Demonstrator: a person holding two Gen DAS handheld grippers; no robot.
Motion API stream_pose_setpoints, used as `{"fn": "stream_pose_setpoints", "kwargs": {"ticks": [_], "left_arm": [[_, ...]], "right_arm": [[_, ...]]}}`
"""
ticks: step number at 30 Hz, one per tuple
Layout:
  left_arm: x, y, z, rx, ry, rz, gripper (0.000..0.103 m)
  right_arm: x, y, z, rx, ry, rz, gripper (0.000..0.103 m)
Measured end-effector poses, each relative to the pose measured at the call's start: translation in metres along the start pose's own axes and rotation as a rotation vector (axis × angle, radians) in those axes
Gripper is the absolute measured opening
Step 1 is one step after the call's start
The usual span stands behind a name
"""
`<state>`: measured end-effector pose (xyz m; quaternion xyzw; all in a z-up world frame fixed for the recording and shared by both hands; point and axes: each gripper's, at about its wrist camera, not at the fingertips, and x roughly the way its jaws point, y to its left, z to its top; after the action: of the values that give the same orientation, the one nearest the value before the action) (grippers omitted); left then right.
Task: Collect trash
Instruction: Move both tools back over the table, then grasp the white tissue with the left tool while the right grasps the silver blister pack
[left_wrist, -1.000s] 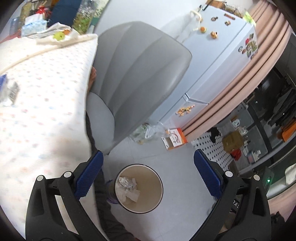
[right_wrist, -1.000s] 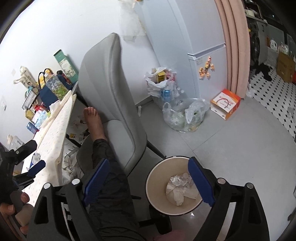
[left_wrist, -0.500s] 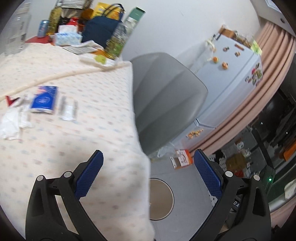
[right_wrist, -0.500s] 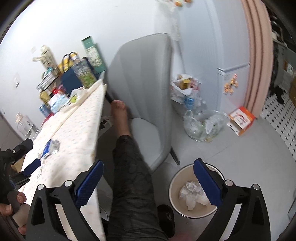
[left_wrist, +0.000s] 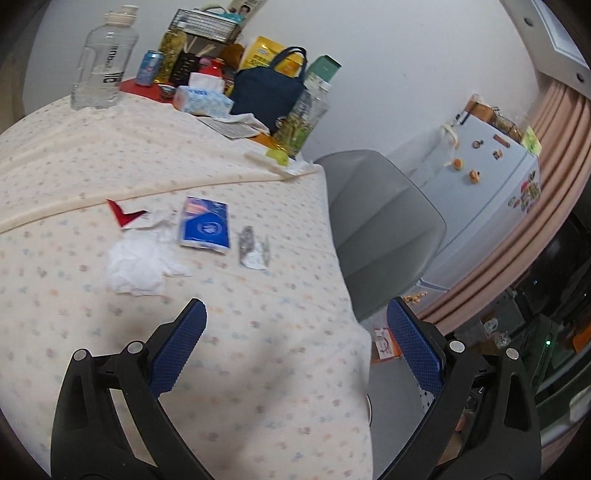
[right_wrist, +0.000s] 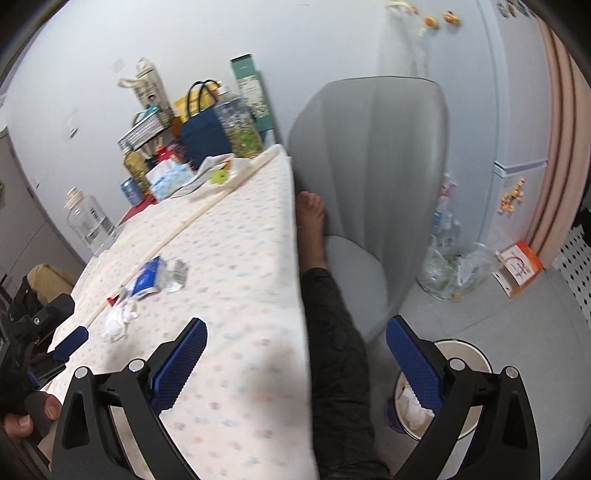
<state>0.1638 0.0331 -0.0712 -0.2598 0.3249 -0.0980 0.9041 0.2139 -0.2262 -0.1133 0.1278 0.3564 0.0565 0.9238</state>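
Observation:
Trash lies on the dotted tablecloth (left_wrist: 110, 155): a crumpled white tissue (left_wrist: 136, 264), a red and white scrap (left_wrist: 127, 216), a blue wrapper (left_wrist: 205, 225) and a clear crinkled wrapper (left_wrist: 253, 251). My left gripper (left_wrist: 295, 332) hovers open and empty over the cloth, short of these pieces. My right gripper (right_wrist: 295, 350) is open and empty, above the table's right edge (right_wrist: 299, 295). The tissue (right_wrist: 118, 321), blue wrapper (right_wrist: 147, 278) and clear wrapper (right_wrist: 173, 275) lie to its left. The bin (right_wrist: 476, 360), with white trash (right_wrist: 413, 404) inside, stands on the floor under its right finger.
A grey chair (right_wrist: 369, 177) stands beside the table; the person's leg (right_wrist: 332, 332) and bare foot (right_wrist: 312, 214) rest on it. Bottles, a dark blue bag (left_wrist: 267, 92) and a tissue pack (left_wrist: 203, 101) crowd the far end. A fridge (left_wrist: 491, 192), plastic bags (right_wrist: 454, 273) and an orange box (right_wrist: 519, 267) lie beyond.
Both grippers swung away from the bin toward the table. The left view went from looking down into the bin to facing the trash on the cloth. The right gripper stayed open.

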Motion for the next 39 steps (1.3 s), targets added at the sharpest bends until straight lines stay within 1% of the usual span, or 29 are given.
{"fn": "stream_pose_setpoints", "kwargs": {"ticks": [8,11,13,17,18,22,26,27,29,30,31,32,33,34,35,37,39], "left_arm": [[-0.015,0.040,0.008,-0.038,-0.014,0.042,0.096],[-0.022,0.064,0.010,-0.082,-0.021,0.066,0.091],[-0.022,0.077,0.014,-0.095,-0.018,0.092,0.086],[-0.023,0.102,0.020,-0.157,-0.030,0.106,0.079],[-0.021,0.106,0.022,-0.166,-0.030,0.108,0.077],[-0.004,0.114,0.026,-0.188,0.006,0.087,0.074],[0.020,0.118,0.025,-0.205,0.051,0.092,0.070],[0.028,0.117,0.025,-0.196,0.066,0.108,0.068],[0.038,0.118,0.023,-0.201,0.091,0.134,0.061],[0.040,0.119,0.023,-0.210,0.084,0.140,0.057],[0.042,0.118,0.023,-0.208,0.073,0.151,0.056],[0.044,0.115,0.024,-0.197,0.075,0.159,0.049],[0.049,0.113,0.025,-0.182,0.090,0.168,0.039],[0.053,0.113,0.024,-0.177,0.115,0.171,0.014],[0.057,0.113,0.023,-0.176,0.136,0.168,0.006],[0.056,0.111,0.022,-0.159,0.142,0.158,0.005],[0.049,0.110,0.023,-0.152,0.137,0.132,0.005]], "right_arm": [[0.019,0.044,0.010,-0.067,0.043,0.042,0.095],[0.025,0.058,0.017,-0.094,0.061,0.056,0.094],[0.030,0.069,0.022,-0.115,0.076,0.065,0.093],[0.040,0.089,0.031,-0.157,0.101,0.086,0.088],[0.041,0.090,0.031,-0.161,0.105,0.093,0.087],[0.052,0.100,0.033,-0.183,0.137,0.099,0.083],[0.062,0.107,0.032,-0.195,0.161,0.102,0.080],[0.065,0.109,0.032,-0.202,0.165,0.099,0.080],[0.071,0.112,0.030,-0.212,0.176,0.098,0.080],[0.074,0.113,0.029,-0.219,0.184,0.097,0.079],[0.077,0.115,0.028,-0.224,0.189,0.097,0.079],[0.080,0.116,0.027,-0.229,0.196,0.098,0.079],[0.083,0.117,0.027,-0.231,0.203,0.099,0.079],[0.086,0.118,0.026,-0.232,0.207,0.100,0.079],[0.090,0.120,0.026,-0.233,0.212,0.104,0.079],[0.097,0.125,0.028,-0.240,0.216,0.113,0.079],[0.105,0.129,0.028,-0.241,0.220,0.126,0.079]]}}
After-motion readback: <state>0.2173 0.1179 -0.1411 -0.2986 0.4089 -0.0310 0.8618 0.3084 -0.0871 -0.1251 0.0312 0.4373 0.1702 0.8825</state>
